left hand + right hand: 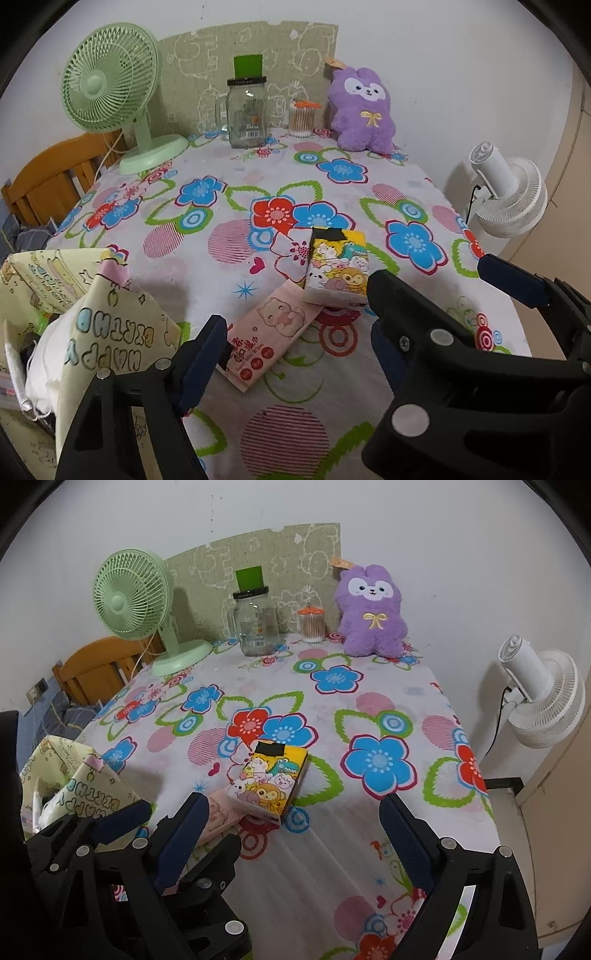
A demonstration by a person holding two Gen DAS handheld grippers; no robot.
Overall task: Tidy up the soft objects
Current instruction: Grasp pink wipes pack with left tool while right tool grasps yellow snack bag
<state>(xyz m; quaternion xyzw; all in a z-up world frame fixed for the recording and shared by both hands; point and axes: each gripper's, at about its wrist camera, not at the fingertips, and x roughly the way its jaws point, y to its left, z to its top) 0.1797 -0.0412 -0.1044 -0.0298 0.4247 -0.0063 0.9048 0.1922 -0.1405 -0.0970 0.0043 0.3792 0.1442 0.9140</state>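
Left wrist view: left tool [291,328] open, holding nothing; flat pink wet-wipes packet with a cartoon pig [271,338] lies on the flower-printed tabletop [229,206] directly between and just ahead of its fingers, long axis diagonal, near-left to far-right; yellow cartoon-animal tissue pack [338,271] rests on the packet's far end, tilted up off the cloth; right tool [432,291] enters from the right, jaws spread, one finger just beside the tissue pack, contact not resolvable; cream "Happy Birthday" printed fabric bag [92,317] stands open at near left, contents mostly hidden by its folded rim; purple plush bunny with a gold bow [362,110] upright at the far edge, well apart.

Right wrist view: right tool [295,819] open, empty; tissue pack [271,781] straight ahead and slightly left between the fingers, long axis running away from the camera; pink packet [221,816] largely covered by the pack and by the left finger; left tool [173,823] close beside it, jaw gap hard to read here; bag [81,786] cut off at left; plush bunny [371,616] far.

Judgement: right tool nearer the tissue pack, left nearer the packet and the bag; lifting the pack first would free the packet.
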